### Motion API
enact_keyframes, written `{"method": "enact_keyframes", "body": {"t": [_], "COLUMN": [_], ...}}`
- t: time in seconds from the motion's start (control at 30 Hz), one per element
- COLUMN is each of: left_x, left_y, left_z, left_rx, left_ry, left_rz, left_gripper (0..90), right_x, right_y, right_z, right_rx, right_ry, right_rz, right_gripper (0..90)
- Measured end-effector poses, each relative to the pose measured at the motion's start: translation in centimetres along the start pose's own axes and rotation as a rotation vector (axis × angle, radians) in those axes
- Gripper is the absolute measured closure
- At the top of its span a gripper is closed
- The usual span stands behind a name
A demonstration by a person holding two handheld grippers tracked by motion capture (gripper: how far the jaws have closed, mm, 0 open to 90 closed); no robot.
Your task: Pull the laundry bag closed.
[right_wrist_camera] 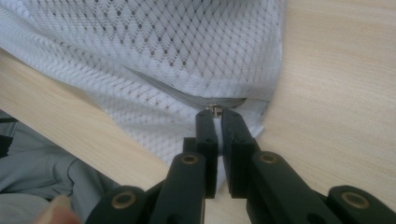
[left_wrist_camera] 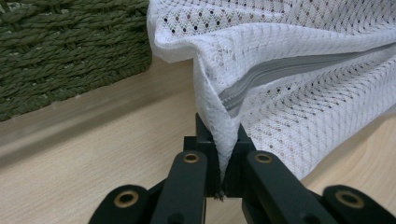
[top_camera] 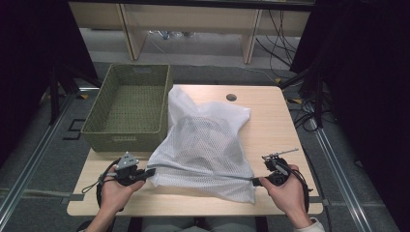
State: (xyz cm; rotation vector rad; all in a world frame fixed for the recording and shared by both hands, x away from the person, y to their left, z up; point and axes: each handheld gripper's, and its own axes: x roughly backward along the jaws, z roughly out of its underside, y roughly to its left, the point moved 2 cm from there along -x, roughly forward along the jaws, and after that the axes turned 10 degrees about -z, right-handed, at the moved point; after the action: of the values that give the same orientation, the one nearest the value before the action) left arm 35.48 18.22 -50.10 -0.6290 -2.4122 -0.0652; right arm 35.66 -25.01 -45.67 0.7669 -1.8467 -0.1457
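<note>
Pinching one corner of the white mesh laundry bag [top_camera: 205, 145], the left gripper [left_wrist_camera: 223, 161] holds it tight so the right gripper [right_wrist_camera: 215, 122], closed on the zipper pull [right_wrist_camera: 215, 109], can slide it.

Left claw [top_camera: 149, 172] at the near-left corner of the mesh bag [top_camera: 208, 145], jaws clamped on a pinch of its fabric, hand [top_camera: 114, 191] wrapped behind. Right claw [top_camera: 255, 181] at the bag's near-right corner, jaws closed on the zipper pull [right_wrist_camera: 215, 109]. Both forearms enter from the bag's near side.
</note>
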Motion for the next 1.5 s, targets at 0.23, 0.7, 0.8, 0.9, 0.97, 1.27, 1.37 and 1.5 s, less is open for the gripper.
{"method": "enact_keyframes", "body": {"t": [0.23,0.7,0.8,0.9,0.97,1.27,1.37,1.5], "left_x": [0.0,0.0,-0.1,-0.2,-0.4,-2.6,-3.7,-4.8], "left_y": [0.1,0.3,0.3,0.4,0.3,-1.2,-1.4,-2.1], "left_z": [0.0,0.0,0.1,0.1,0.2,0.0,-0.4,-0.8], "left_rx": [0.004,0.009,0.019,0.004,-0.005,-0.065,-0.091,-0.129], "left_ry": [-0.004,-0.01,-0.002,0.003,0.011,0.055,0.073,0.076], "left_rz": [-0.005,0.007,0.007,0.001,0.005,0.018,0.021,0.038], "left_gripper": [88.2,88.3,88.2,88.2,88.2,88.1,88.0,87.5], "right_x": [-0.4,-0.9,-1.0,-1.0,-1.3,-0.8,-0.5,-0.3], "right_y": [-0.4,-1.1,-1.1,-1.2,-1.2,-2.4,-3.0,-3.5], "right_z": [0.0,-0.1,0.0,0.0,0.0,-0.3,-0.3,-0.4], "right_rx": [-0.024,-0.035,-0.048,-0.053,-0.049,-0.08,-0.111,-0.126], "right_ry": [0.017,0.047,0.052,0.064,0.073,0.072,0.055,0.032], "right_rz": [0.014,0.009,0.015,0.018,0.014,0.095,0.127,0.175], "right_gripper": [87.1,87.1,87.1,87.1,87.1,87.0,87.0,86.8]}}
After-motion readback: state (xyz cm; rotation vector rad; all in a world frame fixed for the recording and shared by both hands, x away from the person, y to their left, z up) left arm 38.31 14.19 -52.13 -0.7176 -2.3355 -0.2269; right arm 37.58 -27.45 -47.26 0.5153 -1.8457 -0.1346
